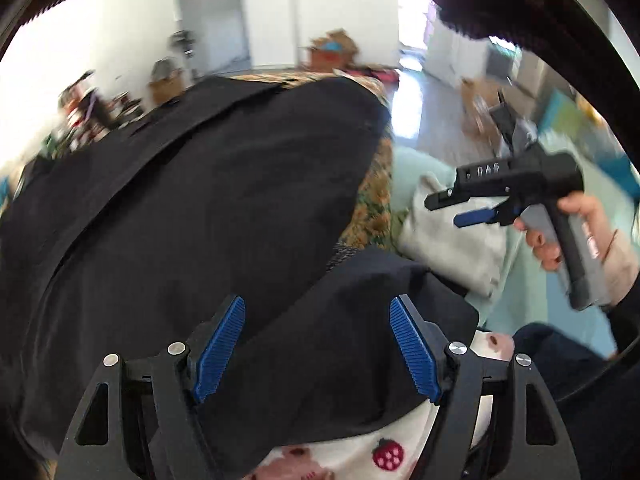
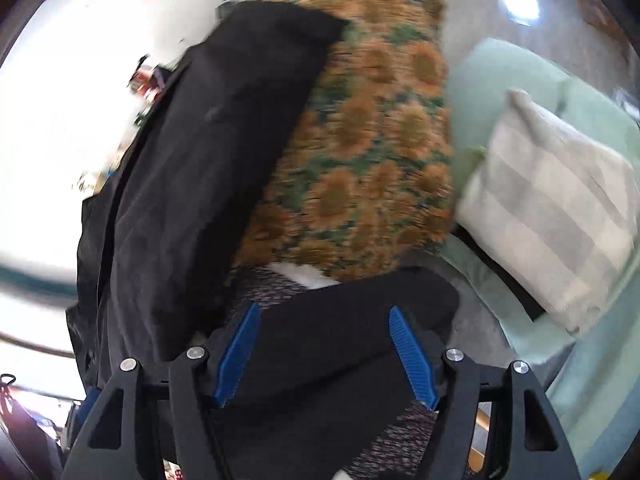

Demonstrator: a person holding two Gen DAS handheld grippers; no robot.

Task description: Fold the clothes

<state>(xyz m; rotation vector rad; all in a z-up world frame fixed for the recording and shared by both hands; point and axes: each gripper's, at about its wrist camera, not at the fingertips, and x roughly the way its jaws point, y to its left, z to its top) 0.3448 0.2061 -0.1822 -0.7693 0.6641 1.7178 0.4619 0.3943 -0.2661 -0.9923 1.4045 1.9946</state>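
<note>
Left wrist view shows your left claw (image 1: 318, 346) with its blue pads (image 1: 218, 350) well apart and nothing pressed between them; it hangs above a folded dark garment (image 1: 340, 344) that lies on a white cloth printed with strawberries (image 1: 386, 454). Beyond it a large black garment (image 1: 192, 192) is spread over a sunflower-patterned blanket (image 1: 374, 204). To the right, your right hand (image 1: 568, 232) grips the handle of the right claw (image 1: 448, 210), which is held in the air over a pale green sheet (image 1: 532, 304), near a grey striped pillow (image 1: 452, 240).

From the right wrist view, your right claw (image 2: 322, 354) also stands apart, empty, above the same folded dark garment (image 2: 340, 344). A speckled knit piece (image 2: 268, 286) shows just beyond that garment and again under its near edge. The black garment (image 2: 192, 168) runs up the left side over the sunflower blanket (image 2: 372, 152), and the striped pillow (image 2: 556, 216) rests on the green sheet (image 2: 500, 80) at the right. Both views are blurred.
</note>
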